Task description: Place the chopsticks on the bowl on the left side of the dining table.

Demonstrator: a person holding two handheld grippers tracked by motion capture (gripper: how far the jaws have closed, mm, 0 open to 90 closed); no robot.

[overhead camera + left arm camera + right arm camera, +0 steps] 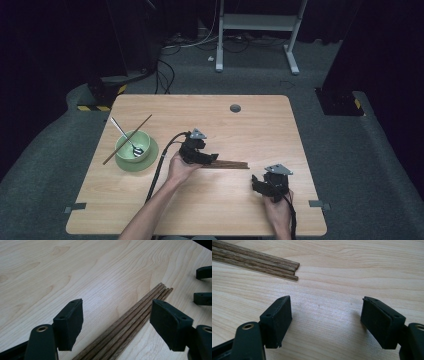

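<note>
Straddling the bundle of brown chopsticks (pixel 130 325) on the wooden table (pixel 260 115) with jaws spread wide and gripping nothing, the left gripper (pixel 116 325) hovers over them, while the right gripper (pixel 325 322), equally wide, waits near their tips.

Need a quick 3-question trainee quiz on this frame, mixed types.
1. True or false: the left gripper is shut on the bundle of sticks.
2. Which thing lies inside the green bowl? A) spoon B) fork C) knife
3. Fill in: one loose stick rests across the bowl's ____.

Key: 1 false, its fingers stand open either side of the bundle. 2 A, the spoon. 3 rim.
</note>
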